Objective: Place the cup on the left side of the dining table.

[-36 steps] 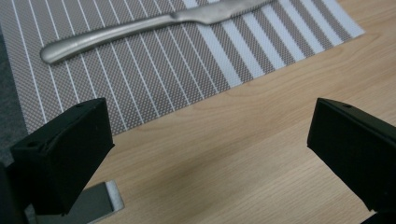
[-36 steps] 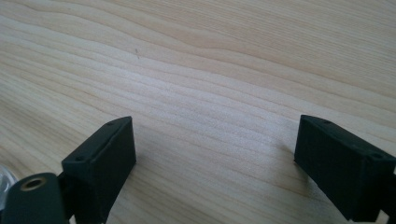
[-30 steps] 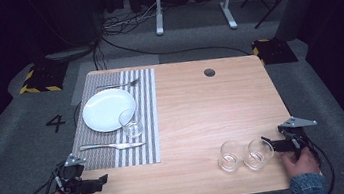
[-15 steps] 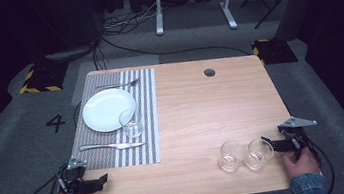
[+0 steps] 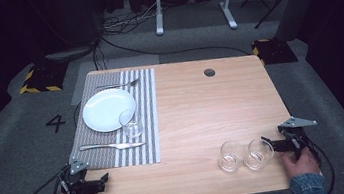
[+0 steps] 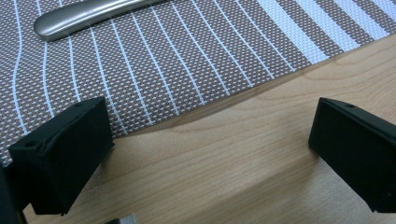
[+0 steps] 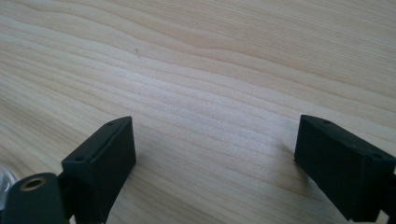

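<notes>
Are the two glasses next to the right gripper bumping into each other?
Cannot tell. In the high view the left glass and the right glass stand side by side with rims that seem to meet, but no clear gap or contact shows.

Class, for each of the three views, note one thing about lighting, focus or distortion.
High view: the table is evenly lit while the surrounding floor falls into darkness. Left gripper view: the placemat stripes bow, showing lens distortion, and the knife handle carries a soft sheen. Right gripper view: the wood grain is sharp, with faint shadows beside the jaws.

Left tongs (image 5: 104,178) jaws wide apart; right tongs (image 5: 267,143) likewise, hands low
</notes>
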`<state>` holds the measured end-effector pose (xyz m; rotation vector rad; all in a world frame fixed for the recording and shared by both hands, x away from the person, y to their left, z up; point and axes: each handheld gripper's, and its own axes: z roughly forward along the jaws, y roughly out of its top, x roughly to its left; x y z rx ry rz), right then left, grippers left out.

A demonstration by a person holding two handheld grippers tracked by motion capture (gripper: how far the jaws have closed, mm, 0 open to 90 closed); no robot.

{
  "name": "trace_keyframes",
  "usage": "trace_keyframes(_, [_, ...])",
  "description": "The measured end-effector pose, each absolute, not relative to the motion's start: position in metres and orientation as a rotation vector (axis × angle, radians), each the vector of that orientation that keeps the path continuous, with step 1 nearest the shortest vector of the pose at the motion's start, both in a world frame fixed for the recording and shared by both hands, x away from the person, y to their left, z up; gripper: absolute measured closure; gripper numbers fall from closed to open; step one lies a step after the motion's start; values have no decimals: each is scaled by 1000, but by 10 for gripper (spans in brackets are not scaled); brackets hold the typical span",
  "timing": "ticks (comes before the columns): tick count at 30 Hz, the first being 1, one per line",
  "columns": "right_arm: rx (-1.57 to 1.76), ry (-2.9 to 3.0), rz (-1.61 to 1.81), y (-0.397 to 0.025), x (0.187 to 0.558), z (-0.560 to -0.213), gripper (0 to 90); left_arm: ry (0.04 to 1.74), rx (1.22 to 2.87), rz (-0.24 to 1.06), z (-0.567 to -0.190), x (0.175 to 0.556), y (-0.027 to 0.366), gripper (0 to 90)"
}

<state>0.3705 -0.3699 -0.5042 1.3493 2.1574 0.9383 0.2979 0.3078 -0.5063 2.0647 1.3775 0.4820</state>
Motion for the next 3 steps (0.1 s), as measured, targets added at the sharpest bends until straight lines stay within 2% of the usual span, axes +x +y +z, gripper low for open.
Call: trace_keyframes(3, [1351, 2156, 939, -370, 370, -504, 128, 1375, 2066, 481, -506, 298, 308, 0])
